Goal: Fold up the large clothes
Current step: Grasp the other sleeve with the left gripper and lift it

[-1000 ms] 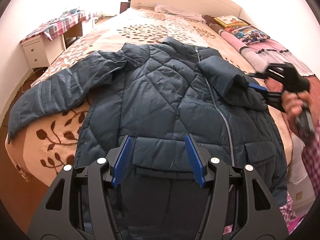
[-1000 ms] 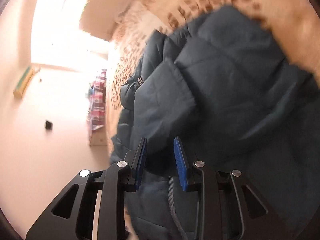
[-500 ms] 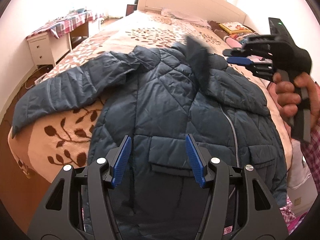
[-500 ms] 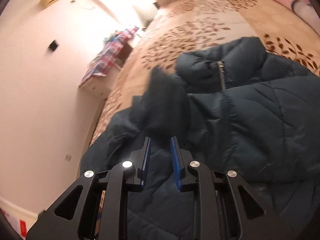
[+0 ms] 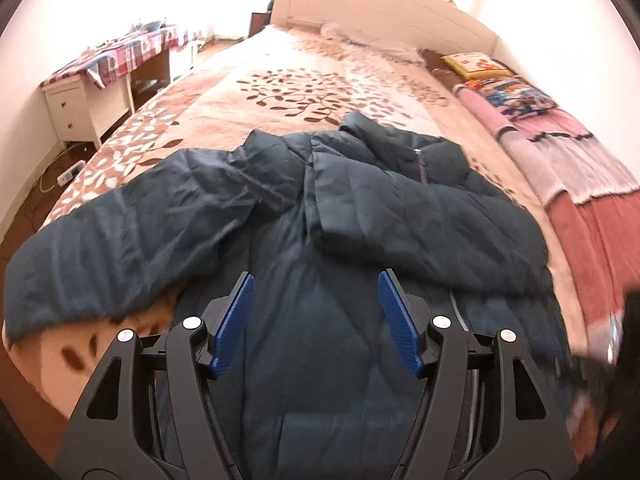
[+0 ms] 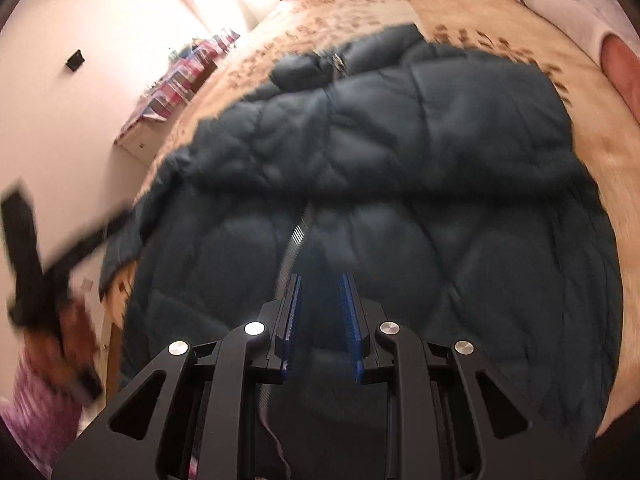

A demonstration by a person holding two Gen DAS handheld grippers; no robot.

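Navy quilted puffer jacket lies front-up across the foot of the bed with the leaf-patterned beige blanket, collar toward the headboard. One sleeve already rests folded across the chest; the other sleeve extends flat toward the side of the bed nearest the white bedside cabinet.

Step in hand, as judged: fold the extended sleeve inward. Procedure:
- Grip the sleeve near the cuff, taking the full padded thickness, as slick fabric is likely to slip from a shallow pinch
- Lift clear of the blanket, carry across the zipper, and lay it over the folded sleeve
- Press down to expel trapped air, otherwise the padding may spring back

Left tongs: jaws spread wide, grasping nothing, hovering above the lower front panel; contact with the fabric cannot be confirmed.

Right tongs: jaws parted by a narrow gap, nothing between them, poised over the zipper line at mid-body; the view is motion-blurred
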